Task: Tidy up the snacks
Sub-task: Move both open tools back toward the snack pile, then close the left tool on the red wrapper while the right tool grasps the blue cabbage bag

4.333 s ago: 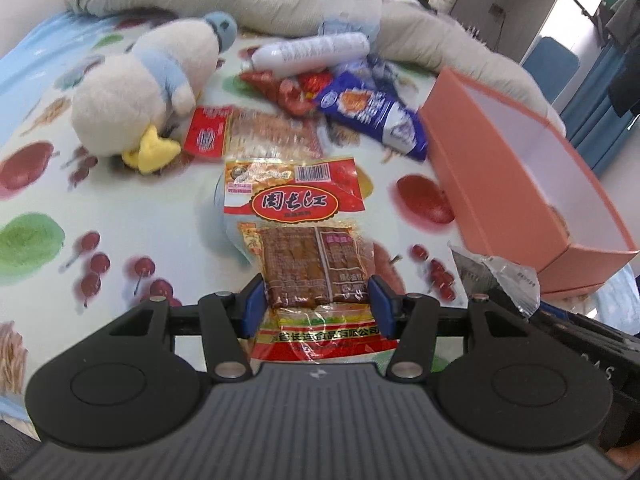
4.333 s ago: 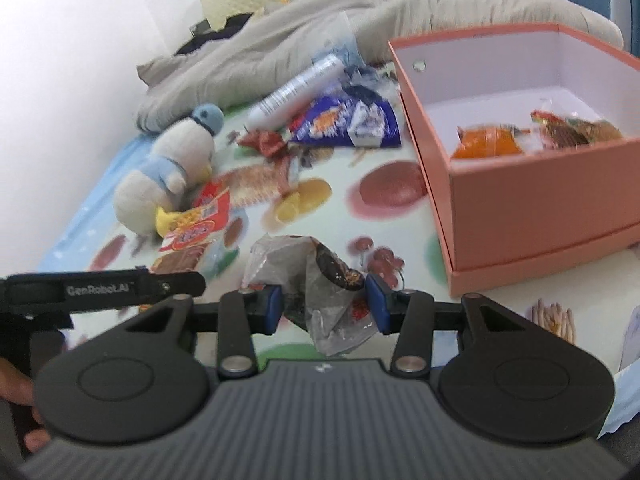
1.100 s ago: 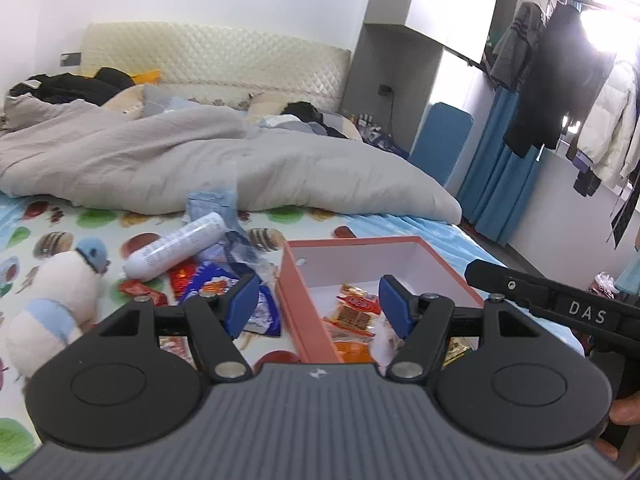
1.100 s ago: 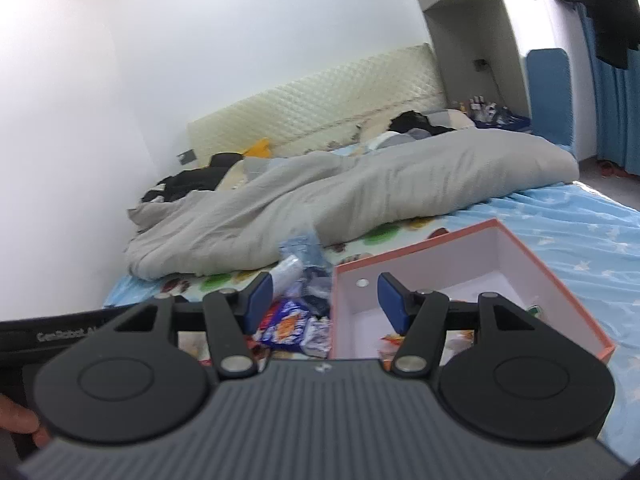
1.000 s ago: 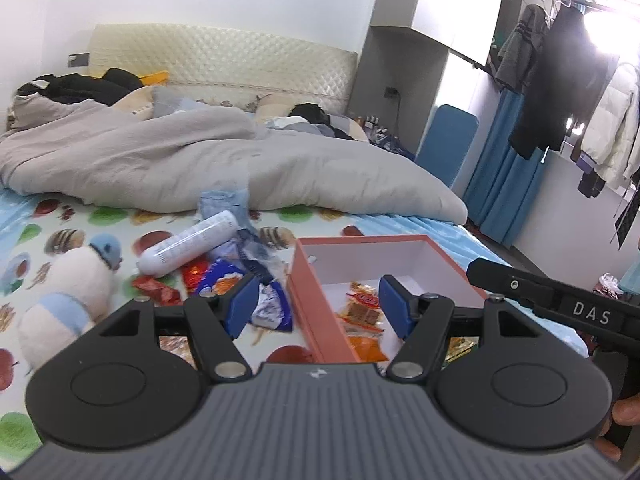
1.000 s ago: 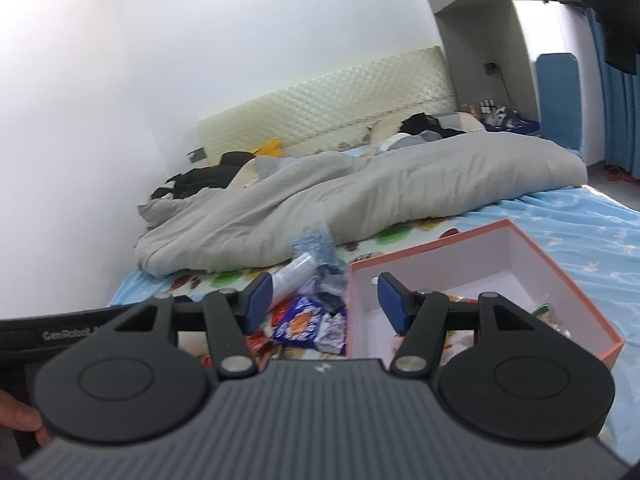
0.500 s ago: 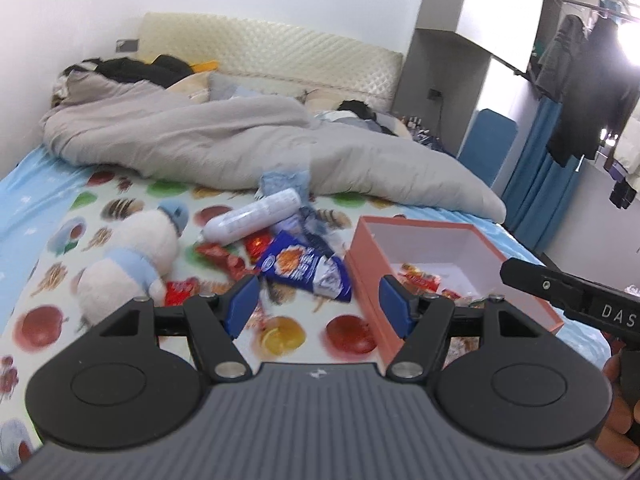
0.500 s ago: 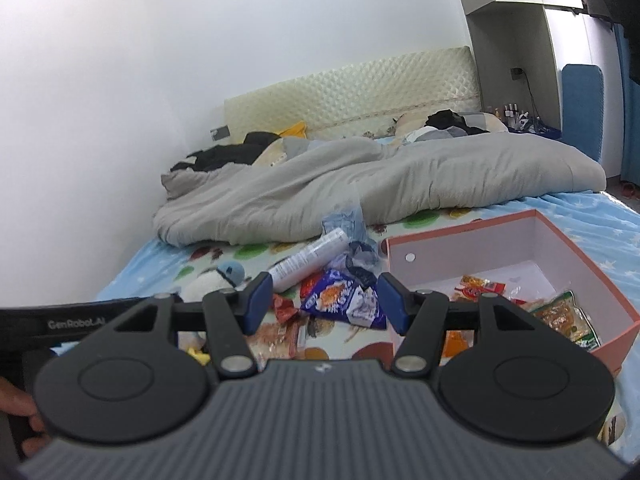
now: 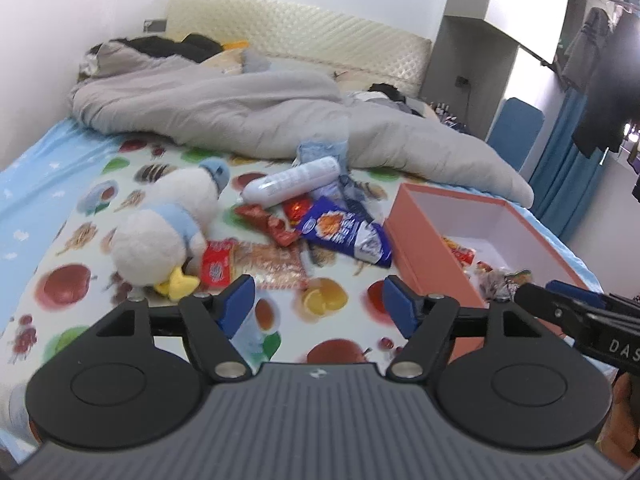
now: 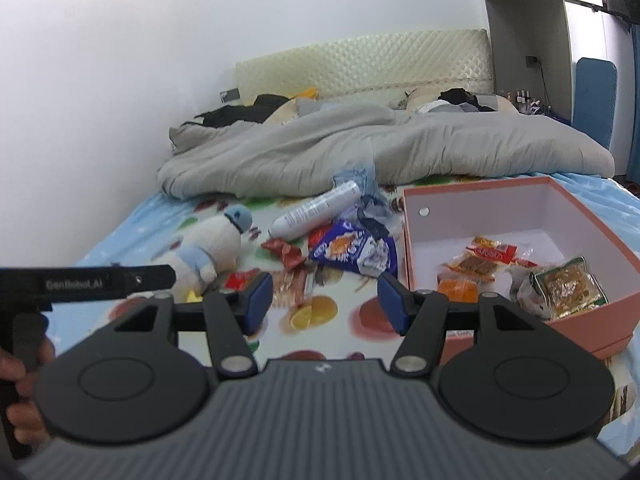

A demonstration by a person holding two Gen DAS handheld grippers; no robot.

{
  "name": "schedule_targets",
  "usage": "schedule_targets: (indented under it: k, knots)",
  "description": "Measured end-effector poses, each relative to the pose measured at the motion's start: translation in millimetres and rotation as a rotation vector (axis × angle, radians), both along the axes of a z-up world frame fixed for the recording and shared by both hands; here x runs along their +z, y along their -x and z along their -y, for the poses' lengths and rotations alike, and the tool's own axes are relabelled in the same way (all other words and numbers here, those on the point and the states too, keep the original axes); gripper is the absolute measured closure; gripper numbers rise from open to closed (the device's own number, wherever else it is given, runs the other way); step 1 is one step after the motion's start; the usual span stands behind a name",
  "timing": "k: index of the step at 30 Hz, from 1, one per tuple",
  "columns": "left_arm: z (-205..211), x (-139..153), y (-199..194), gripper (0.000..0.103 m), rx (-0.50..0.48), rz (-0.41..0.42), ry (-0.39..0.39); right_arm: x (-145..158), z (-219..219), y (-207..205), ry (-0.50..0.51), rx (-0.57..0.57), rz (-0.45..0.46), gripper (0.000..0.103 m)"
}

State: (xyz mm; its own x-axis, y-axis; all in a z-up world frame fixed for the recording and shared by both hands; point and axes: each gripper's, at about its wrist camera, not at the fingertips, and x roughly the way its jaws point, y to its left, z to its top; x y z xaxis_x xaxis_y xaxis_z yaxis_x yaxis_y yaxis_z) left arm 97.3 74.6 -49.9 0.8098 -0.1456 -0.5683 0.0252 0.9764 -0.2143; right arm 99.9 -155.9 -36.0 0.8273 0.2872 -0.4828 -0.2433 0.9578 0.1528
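With both the left claw [image 9: 318,300] and right claw [image 10: 325,300] wide open and empty, either could nudge the plush duck [image 9: 166,232] while reaching for the crowded snack packets [image 9: 344,232].

On the bed [image 10: 132,224], a box [image 10: 520,344] is set toward the right edge, with several snack packets [image 10: 560,288] laid inside it. Left of the box, more packets [image 10: 352,252] and a bottle [image 10: 316,210] are scattered. A plush toy [image 10: 212,248] is placed further left. Behind everything, a duvet [image 10: 360,152] is heaped toward the head of the bed.
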Motion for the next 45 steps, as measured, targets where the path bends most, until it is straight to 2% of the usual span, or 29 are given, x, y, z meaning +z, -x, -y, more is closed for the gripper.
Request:
schedule_targets:
  k: [14,20,31,38,45]
  knots:
    - [-21.4,-55.7,3.0,0.027,0.057,-0.121,0.049,-43.1,-9.8,11.7,0.077,0.028,-0.07,0.043]
    - [-35.2,-65.4,-11.3,0.027,0.06,-0.146,0.045,-49.7,-21.9,2.6,0.084,0.061,-0.064,0.043]
    - [-61.7,-86.4,-68.7,0.027,0.086,-0.175,0.075,-56.6,-57.1,-33.9,0.074,0.112,-0.059,0.043]
    - [-74.3,-95.4,-121.8,0.027,0.06,-0.192,0.161,-70.3,-78.1,-66.9,0.094,0.122,-0.049,0.044]
    - [-70.0,-111.1,-181.2,0.027,0.014,-0.211,0.239,-90.2,-90.1,-114.3,0.193,0.076,-0.026,0.047]
